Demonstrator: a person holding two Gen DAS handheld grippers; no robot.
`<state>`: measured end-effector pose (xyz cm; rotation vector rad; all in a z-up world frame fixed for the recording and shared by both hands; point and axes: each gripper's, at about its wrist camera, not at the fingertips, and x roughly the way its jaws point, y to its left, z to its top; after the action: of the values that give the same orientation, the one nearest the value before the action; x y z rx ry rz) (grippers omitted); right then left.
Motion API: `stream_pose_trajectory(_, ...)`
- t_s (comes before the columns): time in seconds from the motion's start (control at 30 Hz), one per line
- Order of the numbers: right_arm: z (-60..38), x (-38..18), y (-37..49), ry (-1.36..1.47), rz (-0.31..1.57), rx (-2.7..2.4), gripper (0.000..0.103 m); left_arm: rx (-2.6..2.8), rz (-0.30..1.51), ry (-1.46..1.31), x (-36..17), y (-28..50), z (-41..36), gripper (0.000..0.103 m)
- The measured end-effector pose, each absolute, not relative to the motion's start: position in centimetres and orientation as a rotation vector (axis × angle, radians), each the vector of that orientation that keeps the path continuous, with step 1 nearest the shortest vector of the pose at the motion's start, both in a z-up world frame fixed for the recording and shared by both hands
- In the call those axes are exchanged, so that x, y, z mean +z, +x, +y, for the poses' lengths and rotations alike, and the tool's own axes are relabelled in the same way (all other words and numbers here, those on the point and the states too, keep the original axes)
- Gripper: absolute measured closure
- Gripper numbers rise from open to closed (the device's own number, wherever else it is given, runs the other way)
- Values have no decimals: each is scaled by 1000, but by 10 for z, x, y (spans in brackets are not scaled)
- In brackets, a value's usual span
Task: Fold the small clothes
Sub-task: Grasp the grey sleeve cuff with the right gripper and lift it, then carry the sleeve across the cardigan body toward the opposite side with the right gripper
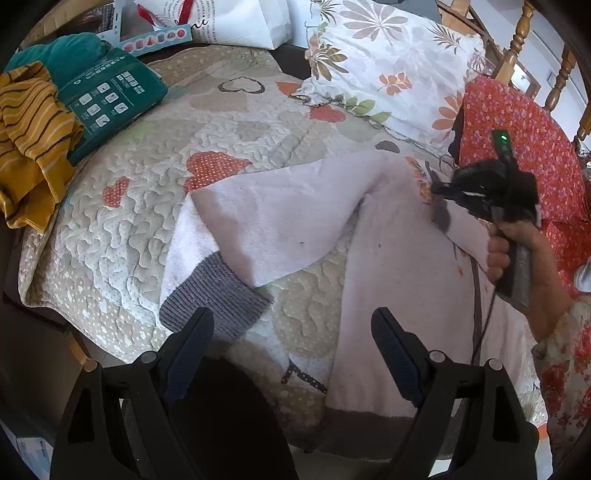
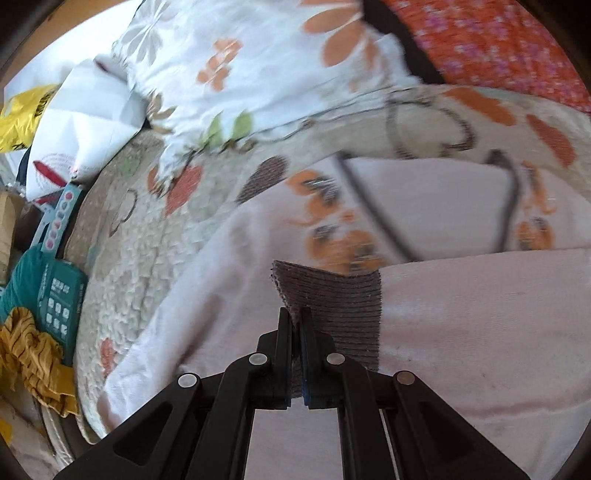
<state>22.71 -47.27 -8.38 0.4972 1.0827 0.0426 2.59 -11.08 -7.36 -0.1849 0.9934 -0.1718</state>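
Observation:
A pale pink small sweater (image 1: 399, 258) with grey ribbed cuffs lies on the quilted bedspread (image 1: 122, 236). One sleeve is folded across the body, its grey cuff (image 1: 218, 295) lying just ahead of my left gripper (image 1: 291, 325), which is open and empty above the bed's near edge. My right gripper (image 2: 294, 317) is shut on the other grey cuff (image 2: 332, 302) and holds that sleeve over the sweater's floral front (image 2: 343, 240). The right gripper also shows in the left wrist view (image 1: 439, 188), over the sweater's upper right.
A mustard striped garment (image 1: 33, 147) and a teal box (image 1: 110, 99) lie at the bed's left. A floral pillow (image 1: 384, 62) and red patterned cushion (image 1: 517, 147) sit at the back right by a wooden headboard (image 1: 517, 40). A white paper bag (image 1: 243, 22) stands behind.

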Motion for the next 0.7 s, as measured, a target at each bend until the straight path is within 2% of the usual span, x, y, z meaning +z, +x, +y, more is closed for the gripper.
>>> stream_pose_trajectory(0.17, -432, -99, 250, 480, 1124, 83, 99, -163, 999, -196, -76, 28, -105, 17)
stream_pose_trajectory(0.33, -401, -118, 268, 434, 1199, 118, 94, -156, 1005, -225, -78, 30, -97, 17)
stream_pose_trajectory(0.37, -398, -119, 269, 438, 1202, 127, 91, -155, 1002, -231, -77, 30, -94, 17)
stream_pose_trajectory(0.4, -396, -117, 268, 439, 1194, 133, 81, -152, 999, -236, -76, 30, -92, 17)
stream_pose_trajectory(0.5, -388, -104, 261, 409, 1156, 148, 61, -125, 977, -264, -70, 29, -74, 17)
stream_pose_trajectory(0.63, -354, -78, 236, 268, 1134, 235, 60, 6, 927, -334, -61, 28, -23, 17)
stream_pose_trajectory(0.7, -328, -69, 219, 178, 1126, 310, 55, 108, 904, -383, -58, 23, 10, 17)
